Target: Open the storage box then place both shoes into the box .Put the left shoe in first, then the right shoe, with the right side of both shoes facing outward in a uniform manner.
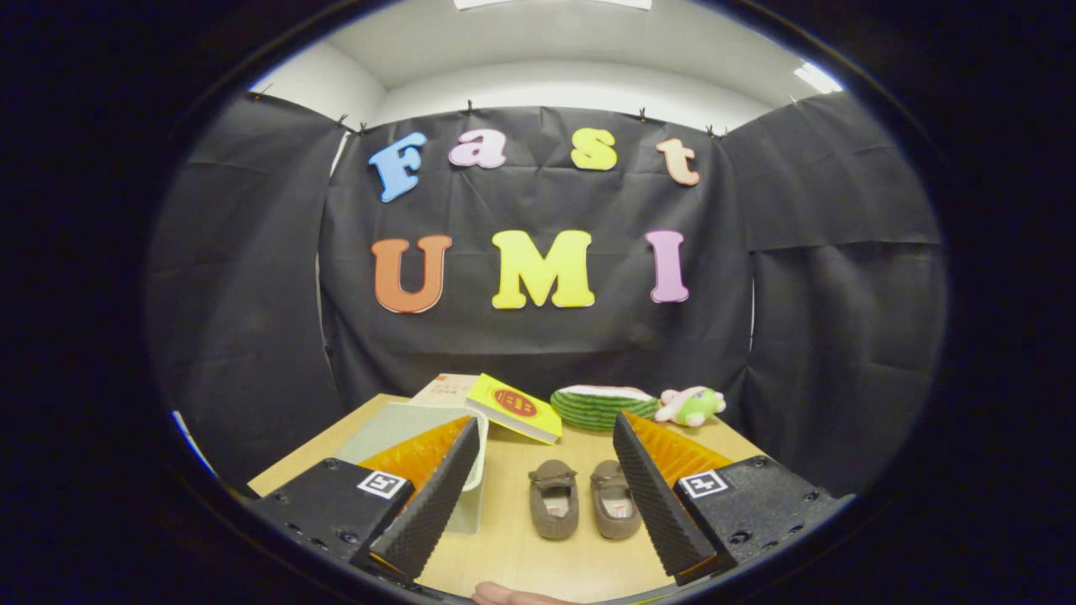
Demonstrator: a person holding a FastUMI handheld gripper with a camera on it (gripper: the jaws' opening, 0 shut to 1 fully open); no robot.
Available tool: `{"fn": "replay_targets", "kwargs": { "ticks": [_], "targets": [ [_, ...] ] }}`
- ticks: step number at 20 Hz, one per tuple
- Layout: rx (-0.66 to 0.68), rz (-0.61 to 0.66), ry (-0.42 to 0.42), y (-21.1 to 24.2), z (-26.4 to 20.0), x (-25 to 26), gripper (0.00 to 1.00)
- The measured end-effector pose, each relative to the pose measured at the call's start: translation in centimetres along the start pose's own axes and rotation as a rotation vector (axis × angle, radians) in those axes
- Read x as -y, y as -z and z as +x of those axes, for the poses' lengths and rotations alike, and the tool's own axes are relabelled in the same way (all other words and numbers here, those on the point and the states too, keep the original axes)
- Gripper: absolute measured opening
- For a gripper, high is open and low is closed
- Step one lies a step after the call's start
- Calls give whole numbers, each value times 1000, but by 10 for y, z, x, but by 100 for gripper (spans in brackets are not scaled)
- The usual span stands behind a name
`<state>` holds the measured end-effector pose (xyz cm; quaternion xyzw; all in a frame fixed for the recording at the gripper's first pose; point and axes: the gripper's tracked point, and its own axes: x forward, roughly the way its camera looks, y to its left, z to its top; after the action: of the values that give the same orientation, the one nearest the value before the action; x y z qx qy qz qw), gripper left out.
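Hand-held gripper (pixel 538 496), fingers wide apart

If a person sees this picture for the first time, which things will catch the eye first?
Probably the open claw, with its ridged black fingers spread wide. Between and just beyond them a pair of small brown shoes stands side by side on the wooden table. A pale storage box lies behind the left finger.

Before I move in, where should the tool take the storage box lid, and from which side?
The tool is open, holding nothing. The storage box lies left of the two brown shoes, partly behind the left finger. Its lid looks flat, so probably pinch the rim facing the shoes, coming from their side. Any latch is hidden.
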<state>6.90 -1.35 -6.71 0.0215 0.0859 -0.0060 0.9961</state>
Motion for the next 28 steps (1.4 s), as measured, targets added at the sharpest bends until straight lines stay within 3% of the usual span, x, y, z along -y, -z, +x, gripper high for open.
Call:
{"fn": "replay_targets", "kwargs": {
  "ticks": [3, 8, 18, 23, 28],
  "targets": [
    [-85, 39, -6, 22, 41, 7, 100],
    [-263, 151, -89, 54, 105, -3, 99],
    [-721, 384, -461, 128, 209, -79, 100],
    [-752, 594, -690, 122, 239, -105, 96],
    [-817, 678, -725, 144, 254, -120, 90]
  ]
}}
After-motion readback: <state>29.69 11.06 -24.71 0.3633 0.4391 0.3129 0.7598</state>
